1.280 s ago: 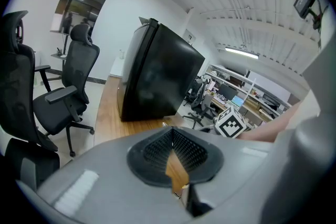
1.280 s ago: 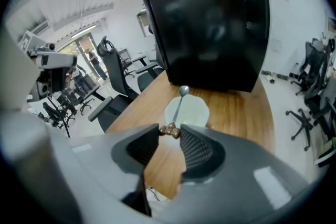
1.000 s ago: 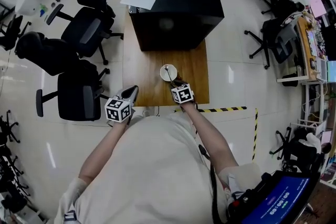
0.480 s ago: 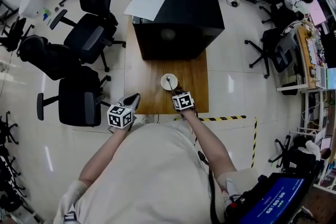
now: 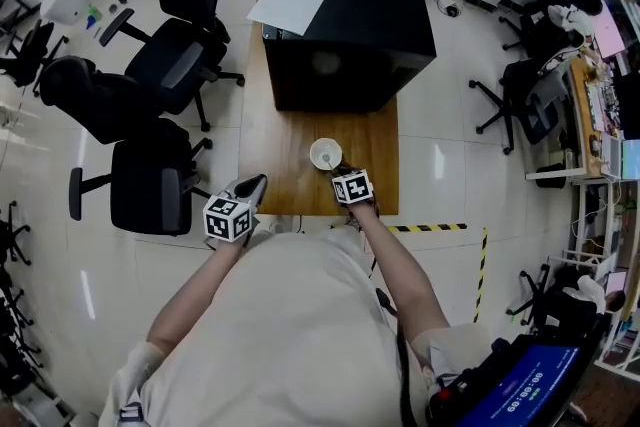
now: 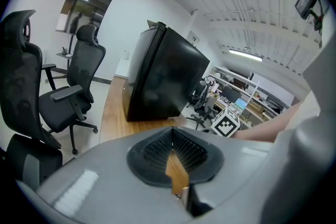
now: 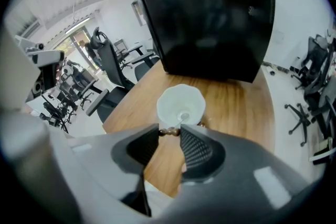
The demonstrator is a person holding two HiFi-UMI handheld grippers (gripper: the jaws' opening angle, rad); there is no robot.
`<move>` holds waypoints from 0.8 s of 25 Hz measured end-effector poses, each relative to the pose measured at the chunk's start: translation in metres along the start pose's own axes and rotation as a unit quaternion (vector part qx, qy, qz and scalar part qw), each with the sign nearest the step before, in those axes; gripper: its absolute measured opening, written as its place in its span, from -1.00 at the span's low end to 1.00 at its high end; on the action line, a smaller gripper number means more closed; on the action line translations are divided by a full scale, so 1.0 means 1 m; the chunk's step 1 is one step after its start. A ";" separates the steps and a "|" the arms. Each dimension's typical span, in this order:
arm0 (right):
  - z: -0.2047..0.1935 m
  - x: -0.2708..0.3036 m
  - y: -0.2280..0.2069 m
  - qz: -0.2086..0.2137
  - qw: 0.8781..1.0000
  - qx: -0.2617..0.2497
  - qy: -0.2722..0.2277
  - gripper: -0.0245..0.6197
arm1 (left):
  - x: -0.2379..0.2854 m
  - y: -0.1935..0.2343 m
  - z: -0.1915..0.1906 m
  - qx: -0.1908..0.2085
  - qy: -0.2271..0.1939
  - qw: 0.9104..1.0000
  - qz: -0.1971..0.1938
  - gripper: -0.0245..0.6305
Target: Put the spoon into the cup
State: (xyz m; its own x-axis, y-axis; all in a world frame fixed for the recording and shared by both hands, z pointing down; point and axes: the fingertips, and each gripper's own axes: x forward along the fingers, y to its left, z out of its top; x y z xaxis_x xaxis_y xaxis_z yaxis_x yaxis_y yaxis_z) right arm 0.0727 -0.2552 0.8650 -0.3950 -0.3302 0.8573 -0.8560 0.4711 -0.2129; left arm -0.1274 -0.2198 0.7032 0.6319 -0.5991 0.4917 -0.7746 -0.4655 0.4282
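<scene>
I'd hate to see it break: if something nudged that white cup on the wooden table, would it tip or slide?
Probably slide: the cup is wide-mouthed and stands upright on the smooth table. It looks rigid, perhaps ceramic, so likely to chip if knocked off. The spoon reaching into it could lever it over if dragged sideways.

Bright, even overhead light — fisheye-warped edges, dark vignetted corners.
</scene>
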 end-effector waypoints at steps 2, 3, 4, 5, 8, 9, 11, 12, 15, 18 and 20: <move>0.000 0.001 -0.001 0.003 1.000 0.003 -0.003 -0.52 | -0.002 0.000 -0.003 -0.001 0.002 1.000 0.000 -0.92; 0.002 0.001 -0.002 0.005 1.000 0.005 -0.005 -0.52 | -0.003 -0.001 -0.004 -0.001 0.002 1.000 -0.001 -0.92; 0.004 0.001 -0.004 0.006 1.000 0.005 -0.007 -0.52 | -0.003 -0.001 -0.005 -0.002 0.002 1.000 0.000 -0.92; 0.007 0.001 -0.006 0.007 1.000 0.004 -0.010 -0.52 | -0.002 0.000 -0.005 -0.004 0.002 1.000 0.000 -0.92; 0.012 -0.001 -0.012 -0.001 0.999 0.004 -0.036 -0.44 | -0.001 0.001 -0.009 -0.006 0.006 1.000 0.002 -0.92; 0.011 -0.003 -0.013 -0.003 0.999 0.010 -0.047 -0.37 | -0.002 0.001 -0.011 -0.005 0.009 1.000 0.001 -0.92; 0.015 -0.010 -0.014 -0.005 0.997 0.022 -0.069 -0.31 | -0.003 0.001 -0.010 -0.001 0.011 1.000 -0.001 -0.92; 0.017 -0.014 -0.015 -0.007 0.996 0.027 -0.079 -0.30 | -0.004 0.001 -0.010 0.000 0.011 1.000 -0.001 -0.92; 0.010 -0.030 -0.014 -0.020 0.994 0.048 -0.101 -0.30 | -0.010 0.002 -0.014 -0.002 0.016 1.000 -0.002 -0.92; -0.003 -0.043 -0.010 -0.035 0.990 0.073 -0.120 -0.30 | -0.017 0.004 -0.022 0.000 0.024 1.000 -0.006 -0.92; -0.017 -0.051 -0.007 -0.046 0.986 0.092 -0.130 -0.30 | -0.021 0.005 -0.029 -0.001 0.030 0.999 -0.011 -0.92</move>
State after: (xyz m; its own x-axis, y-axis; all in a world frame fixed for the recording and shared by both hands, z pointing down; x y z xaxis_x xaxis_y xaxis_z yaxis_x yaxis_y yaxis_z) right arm 0.1043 -0.2275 0.8305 -0.3642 -0.5740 0.7335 -0.9289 0.2811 -0.2412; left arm -0.1436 -0.1905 0.7174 0.6494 -0.5488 0.5265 -0.7604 -0.4763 0.4414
